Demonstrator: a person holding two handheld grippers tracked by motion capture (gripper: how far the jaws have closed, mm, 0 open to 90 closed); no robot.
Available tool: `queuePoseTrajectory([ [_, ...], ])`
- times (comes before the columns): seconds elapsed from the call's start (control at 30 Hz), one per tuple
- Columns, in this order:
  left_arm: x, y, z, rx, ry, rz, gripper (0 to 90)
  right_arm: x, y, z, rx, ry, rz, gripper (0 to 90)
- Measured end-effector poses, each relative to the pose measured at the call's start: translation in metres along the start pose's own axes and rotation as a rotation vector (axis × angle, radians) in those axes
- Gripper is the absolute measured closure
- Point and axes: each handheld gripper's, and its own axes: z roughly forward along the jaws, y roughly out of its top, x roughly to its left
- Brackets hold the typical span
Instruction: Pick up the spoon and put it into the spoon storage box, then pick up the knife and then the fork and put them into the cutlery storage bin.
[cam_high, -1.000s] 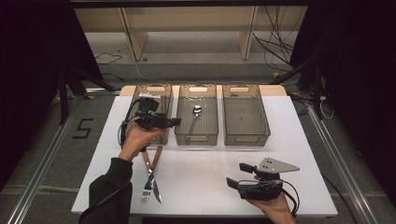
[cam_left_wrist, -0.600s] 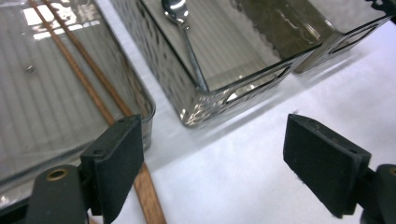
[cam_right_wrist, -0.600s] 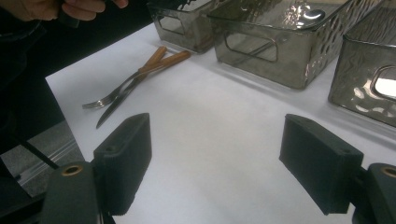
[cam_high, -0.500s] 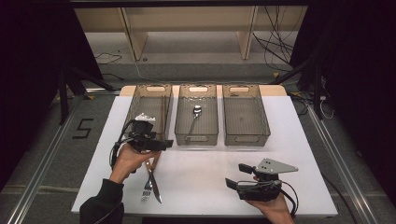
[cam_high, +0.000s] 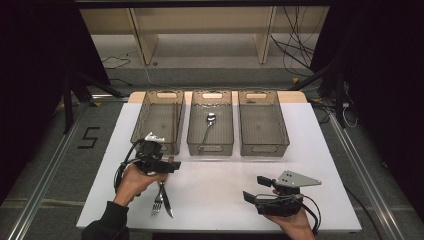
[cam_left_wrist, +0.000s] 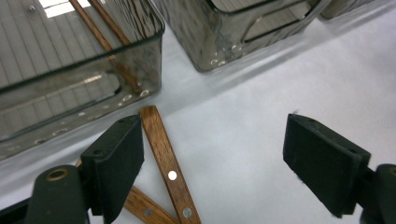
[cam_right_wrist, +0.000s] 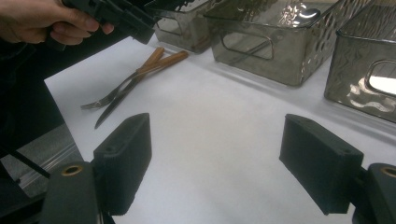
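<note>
A fork (cam_high: 158, 201) and a knife (cam_high: 166, 202) with wooden handles lie crossed on the white table (cam_high: 220, 175), front left. My left gripper (cam_high: 172, 165) hovers open just above their handle ends. In the left gripper view the wooden handles (cam_left_wrist: 164, 158) lie close to the left jaw of that gripper (cam_left_wrist: 212, 122). Front right, my right gripper (cam_high: 251, 190) rests open over bare table with nothing between its jaws (cam_right_wrist: 217, 121). It faces the fork and knife (cam_right_wrist: 133, 81) and the left gripper (cam_right_wrist: 119, 16).
Three smoky clear bins stand in a row at the back: the left bin (cam_high: 144, 114) holds thin wooden sticks (cam_high: 173, 122), the middle bin (cam_high: 211, 149) holds a spoon (cam_high: 208, 124), and the right bin (cam_high: 263, 149) looks empty. The table edge runs close to both hands.
My left gripper has drawn back from the front of the left bin toward the person and now sits over the fork and knife handles. The right gripper has stayed put.
</note>
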Motion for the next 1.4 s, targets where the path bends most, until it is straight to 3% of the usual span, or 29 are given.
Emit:
queuePoseTrajectory([
  [0.73, -0.007, -0.023, 0.009, 0.085, 0.047, 0.048, 24.7, 0.001, -0.002, 0.001, 0.009, -0.005, -0.001, 25.6],
  [1.4, -0.008, -0.030, 0.015, 0.131, 0.062, 0.066, 51.4, 0.000, -0.003, 0.001, 0.017, -0.007, -0.001, 25.8],
])
